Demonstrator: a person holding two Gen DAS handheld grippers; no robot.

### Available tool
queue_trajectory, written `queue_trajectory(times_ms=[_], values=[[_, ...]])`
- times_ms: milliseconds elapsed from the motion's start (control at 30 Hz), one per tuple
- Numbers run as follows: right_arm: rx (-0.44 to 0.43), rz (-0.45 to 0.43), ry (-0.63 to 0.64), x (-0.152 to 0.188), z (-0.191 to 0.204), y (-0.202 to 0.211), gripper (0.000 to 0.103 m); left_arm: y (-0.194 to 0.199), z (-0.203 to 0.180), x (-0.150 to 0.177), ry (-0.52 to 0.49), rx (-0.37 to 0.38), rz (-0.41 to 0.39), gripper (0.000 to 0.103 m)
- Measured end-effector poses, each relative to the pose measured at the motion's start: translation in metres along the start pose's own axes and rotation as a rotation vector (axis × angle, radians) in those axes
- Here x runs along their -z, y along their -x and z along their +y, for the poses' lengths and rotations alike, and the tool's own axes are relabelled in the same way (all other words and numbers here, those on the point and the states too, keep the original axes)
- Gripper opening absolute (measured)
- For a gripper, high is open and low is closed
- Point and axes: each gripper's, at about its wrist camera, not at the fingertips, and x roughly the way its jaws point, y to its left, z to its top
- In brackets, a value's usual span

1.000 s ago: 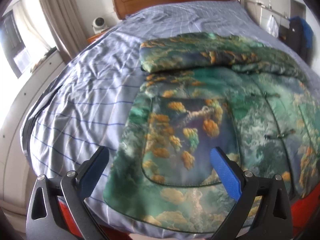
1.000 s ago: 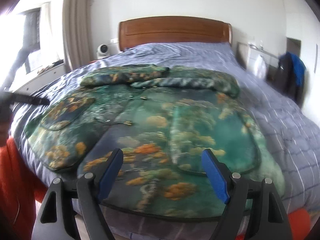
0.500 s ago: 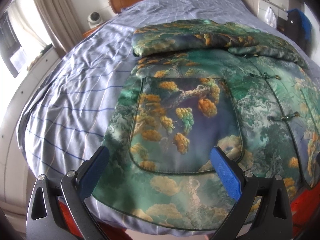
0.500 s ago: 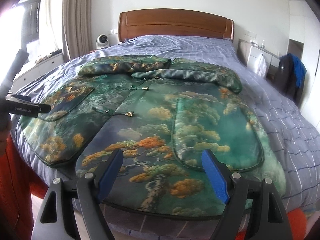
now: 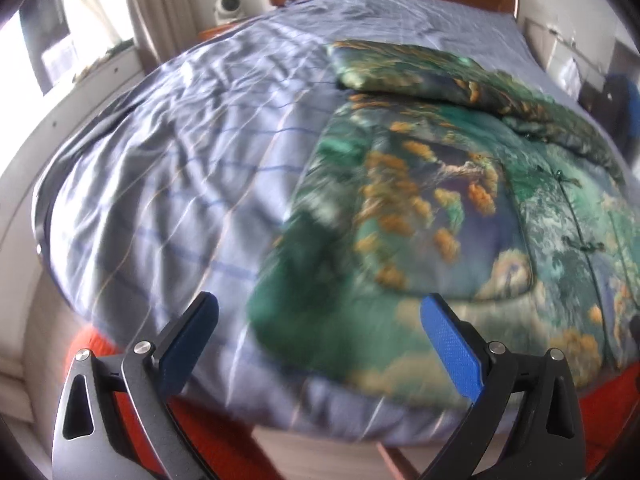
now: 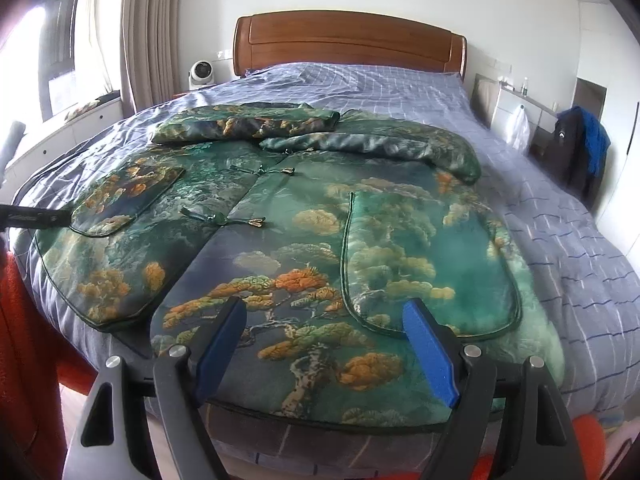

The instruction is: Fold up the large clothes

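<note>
A large green jacket [image 6: 320,216] with orange tree prints lies front-up on the bed, sleeves folded across its top; it also shows in the left wrist view [image 5: 440,208]. My left gripper [image 5: 320,332] is open and empty, hovering over the jacket's lower left corner near the foot of the bed. My right gripper [image 6: 328,344] is open and empty, just above the jacket's hem, between the front opening and the right pocket [image 6: 424,264]. The left gripper's tip [image 6: 36,216] shows at the left edge of the right wrist view.
The bed has a blue-grey checked cover [image 6: 560,240] and a wooden headboard [image 6: 348,44]. A white fan [image 6: 201,74] stands at the back left. A curtain and window are on the left. A chair with dark and blue clothes [image 6: 580,148] is at the right.
The left gripper has swung left, so the jacket now sits to the right in its blurred view. The right gripper has come slightly closer to the hem. Both stay open.
</note>
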Motion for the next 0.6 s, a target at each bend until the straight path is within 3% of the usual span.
queue_trajectory(times_ms=[233, 433, 600], values=[[-0.048, 0.047, 0.064, 0.005, -0.004, 0.02, 0.08, 0.053, 0.016, 0.021, -0.09, -0.016, -0.072, 0.101], [-0.086, 0.1, 0.19, 0.008, -0.007, 0.039, 0.08, 0.053, 0.004, -0.017, -0.135, 0.071, -0.11, 0.101], [-0.054, 0.043, 0.085, 0.003, -0.011, 0.042, 0.08, 0.049, -0.026, -0.046, -0.14, 0.204, -0.113, 0.101]])
